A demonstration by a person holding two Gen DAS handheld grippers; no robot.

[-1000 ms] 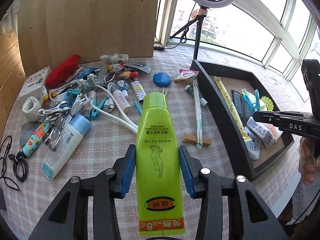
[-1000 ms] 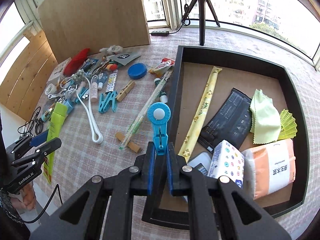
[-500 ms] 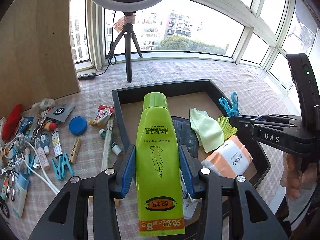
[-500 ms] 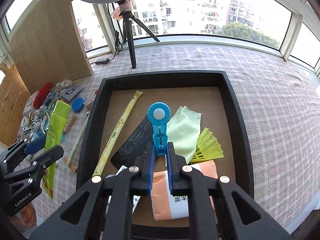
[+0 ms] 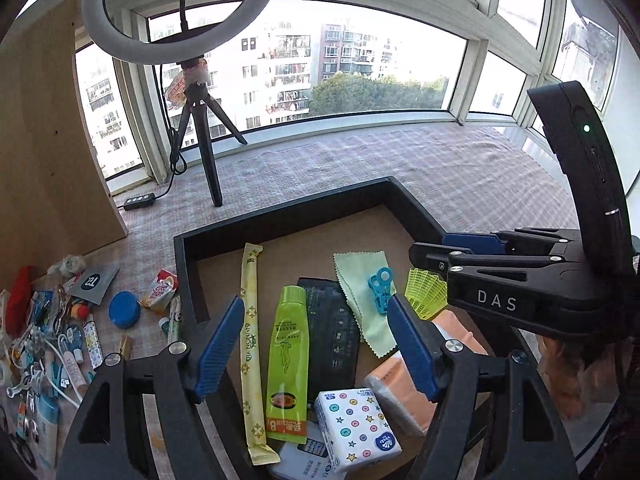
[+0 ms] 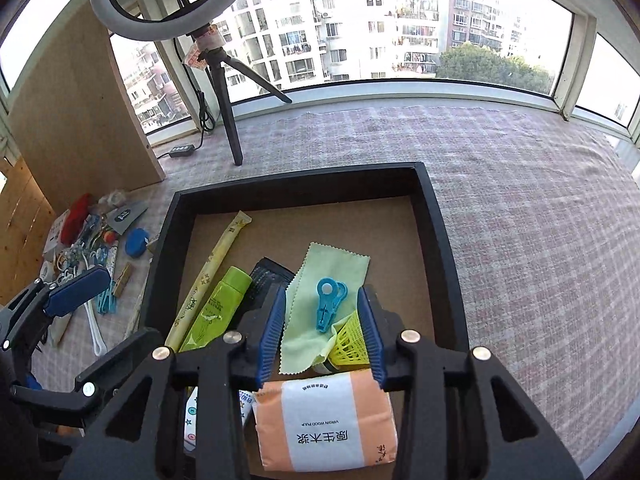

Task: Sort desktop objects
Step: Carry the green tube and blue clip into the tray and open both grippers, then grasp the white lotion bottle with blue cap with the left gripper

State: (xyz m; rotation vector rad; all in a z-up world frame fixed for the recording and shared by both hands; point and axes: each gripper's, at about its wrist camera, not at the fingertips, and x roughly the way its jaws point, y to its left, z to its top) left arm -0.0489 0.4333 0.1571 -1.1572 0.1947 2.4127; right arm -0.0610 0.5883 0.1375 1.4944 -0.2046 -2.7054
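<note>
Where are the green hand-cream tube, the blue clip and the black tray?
green hand-cream tube point(image 5: 287, 354), left wrist view, mid-body.
blue clip point(image 6: 327, 309), right wrist view, its middle.
black tray point(image 6: 304, 179), right wrist view, far wall.

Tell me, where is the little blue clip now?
The blue clip lies in the black tray, on the green cloth, beside the yellow shuttlecock; in the right wrist view it shows between the open fingers.

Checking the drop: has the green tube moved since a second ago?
Yes. The green tube has left the left gripper, whose jaws have just opened, and now lies inside the black tray, beside the long yellow packet.
</note>
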